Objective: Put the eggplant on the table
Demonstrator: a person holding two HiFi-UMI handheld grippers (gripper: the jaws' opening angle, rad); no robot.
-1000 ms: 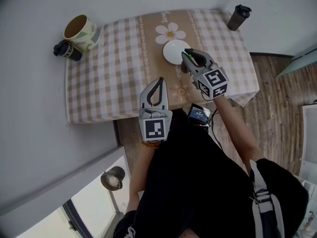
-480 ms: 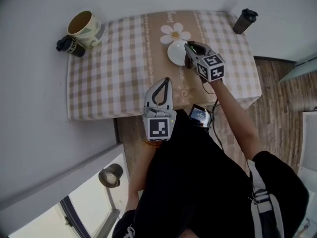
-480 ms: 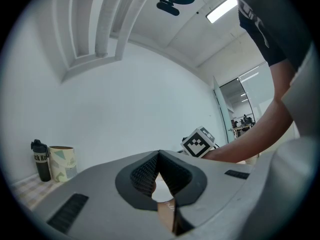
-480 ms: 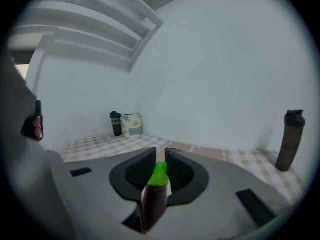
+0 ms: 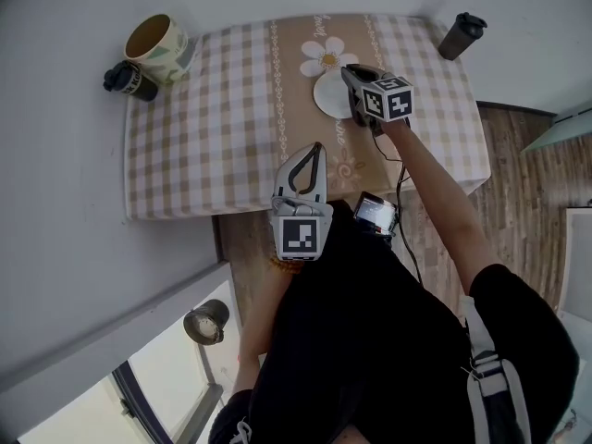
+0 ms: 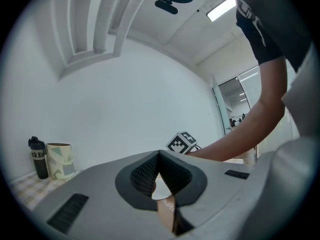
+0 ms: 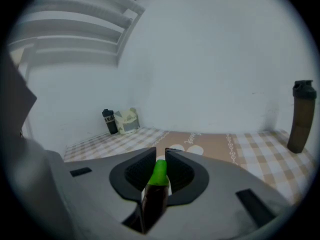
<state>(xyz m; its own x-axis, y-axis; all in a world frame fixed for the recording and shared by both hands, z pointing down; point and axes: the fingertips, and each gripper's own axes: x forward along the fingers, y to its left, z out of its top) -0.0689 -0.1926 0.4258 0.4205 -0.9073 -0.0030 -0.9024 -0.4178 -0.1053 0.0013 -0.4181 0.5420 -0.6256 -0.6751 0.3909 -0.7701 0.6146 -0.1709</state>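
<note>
Nearest the person, the left claw hangs level at the near edge of the worktop. Its jaws are clenched together on nothing, and I take it to be parked there to leave the working hand's path free. Further out, the right claw is clamped on the eggplant. The dark body lies lengthwise between the jaws, with the green stem end pointing forward past the tips. That lengthwise grip, with the claw tipped somewhat downward, looks suited to laying the eggplant flat, not dropping it. In the head view this claw sits over the brown middle strip of the cloth, at the near rim of a white plate. Whether the eggplant already touches anything cannot be told, so I count it as not yet set down. The cloth is a beige-and-white check with a daisy print on the strip, and it drapes over the edges. At the far left corner a patterned mug and a black bottle stand just beside each other, and a dark shaker stands at the far right corner. Beyond is a plain white wall, with wooden floor to the right
</note>
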